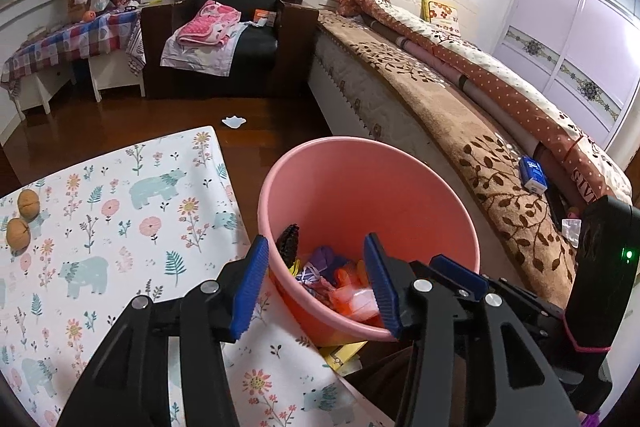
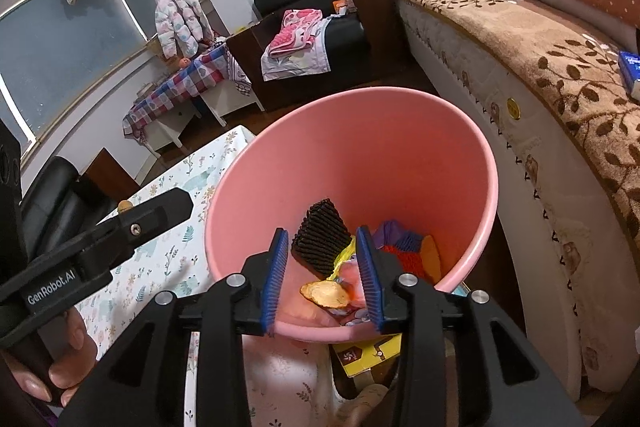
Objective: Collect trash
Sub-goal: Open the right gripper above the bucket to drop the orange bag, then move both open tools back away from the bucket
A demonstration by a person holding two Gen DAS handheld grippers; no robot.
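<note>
A pink bin (image 1: 360, 183) stands between the floral table and the bed; it also shows in the right wrist view (image 2: 360, 155). Inside lie a black ridged piece (image 2: 322, 243), a brown peel (image 2: 324, 294), and purple and orange wrappers (image 1: 332, 267). My left gripper (image 1: 316, 287) is open and empty over the bin's near rim. My right gripper (image 2: 324, 277) is open and empty above the bin's inside; its blue-padded fingers (image 1: 460, 273) show at the right of the left view. A white scrap (image 1: 233, 121) lies on the dark floor. Two walnuts (image 1: 24, 217) sit on the table.
The floral-cloth table (image 1: 120, 227) is to the left of the bin. The bed (image 1: 460, 115) with a brown blanket runs along the right, with a blue packet (image 1: 534, 174) on it. A black armchair (image 1: 236, 27) and a checked side table (image 1: 72, 39) stand at the back. A yellow box (image 2: 372, 351) lies under the bin.
</note>
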